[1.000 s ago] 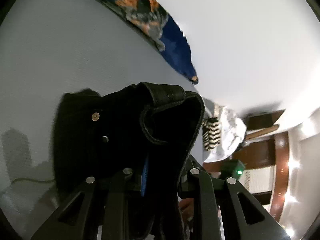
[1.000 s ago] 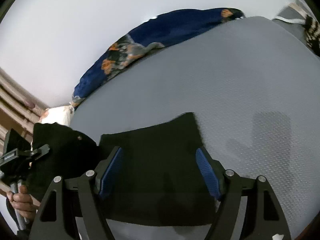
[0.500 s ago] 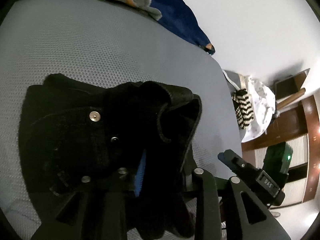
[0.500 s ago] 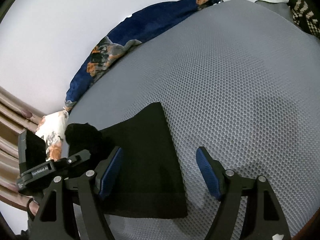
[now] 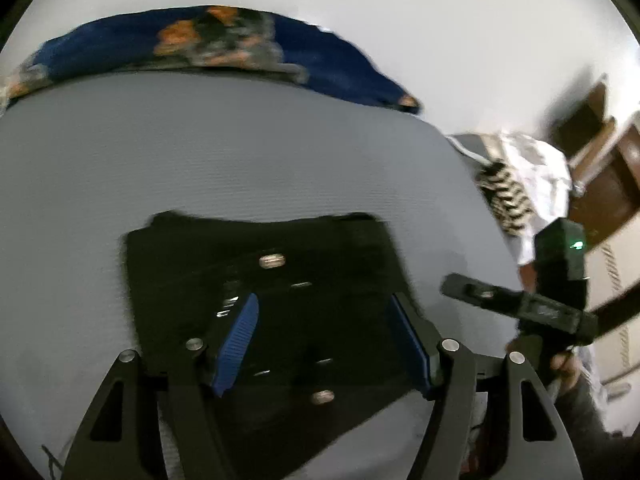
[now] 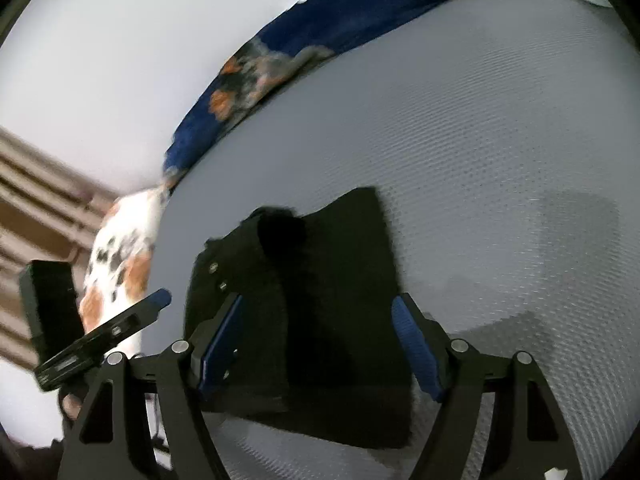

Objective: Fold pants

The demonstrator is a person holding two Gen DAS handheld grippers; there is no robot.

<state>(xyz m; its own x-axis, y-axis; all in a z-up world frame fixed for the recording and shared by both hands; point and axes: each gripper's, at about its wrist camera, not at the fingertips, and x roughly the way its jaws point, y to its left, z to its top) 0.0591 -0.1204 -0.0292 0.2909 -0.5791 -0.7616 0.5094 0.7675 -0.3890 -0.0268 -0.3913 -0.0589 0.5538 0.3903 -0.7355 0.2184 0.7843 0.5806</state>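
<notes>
Black pants (image 5: 260,280) lay folded into a compact, roughly rectangular stack on the grey mesh-textured bed surface (image 5: 240,152), in the near middle of both views. The left gripper (image 5: 328,344) hung over the stack with its jaws opening; cloth lay beneath and between the blue pads (image 5: 236,340), but neither pad pressed on it. The right gripper (image 6: 320,344) stood spread wide above the same stack, nothing pinched.

Handling, as judged: the fabric appeared soft, limp and fairly thick, with metal rivets and a button (image 5: 271,261) suggesting denim or a similar heavy weave. It should drape rather than hold shape, slide little on the mesh, and be in no danger of breaking. The best holds looked to be the doubled edges or corners of the stack, pinched through all layers so that none peels away; the stiffer waistband region near the rivets would give the firmest bite.

Hard to make out: the black cloth swallowed nearly all detail, so layer count and fold lines could not be read. A raised hump (image 6: 280,232) at the far left of the stack suggested one layer lay unflattened. Motion blur softened the left view. The stack's near edge was cut off behind the gripper frames. A blue patterned cloth (image 6: 320,40) lay along the far edge of the bed, well apart.
</notes>
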